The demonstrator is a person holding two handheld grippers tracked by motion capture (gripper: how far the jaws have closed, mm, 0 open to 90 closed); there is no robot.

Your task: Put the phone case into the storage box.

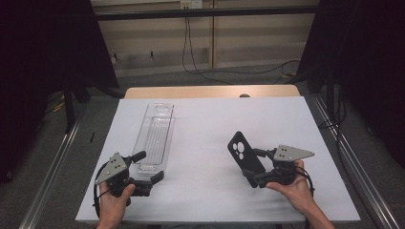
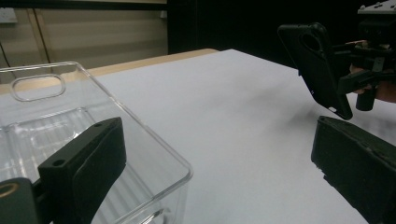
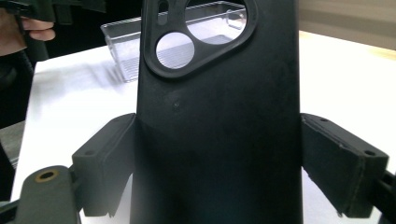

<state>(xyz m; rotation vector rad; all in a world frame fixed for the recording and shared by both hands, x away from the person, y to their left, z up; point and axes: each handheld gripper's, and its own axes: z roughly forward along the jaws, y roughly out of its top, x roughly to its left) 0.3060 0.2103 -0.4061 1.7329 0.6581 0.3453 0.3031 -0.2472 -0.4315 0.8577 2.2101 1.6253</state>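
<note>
A white sheet (image 1: 210, 129) covers the bench, nothing lying between the two hands. The clear plastic tray (image 1: 155, 133) holds nothing; the left gripper (image 1: 145, 167) straddles its near corner — fingers (image 2: 88, 163) spread wide. The right gripper (image 1: 255, 167) pinches a black phone case (image 1: 244, 153) by its edges — lifted, tilted above the sheet.

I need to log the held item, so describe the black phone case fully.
The black phone case looks like matte, slightly flexible plastic or rubber, with a raised camera surround pierced by round cutouts near its top end. It is held off the white table surface, tilted, camera end up and away from the person. The right tool clamps its lower part, jaws pressing both long edges, as the right gripper view shows. Nothing else touches it.
</note>
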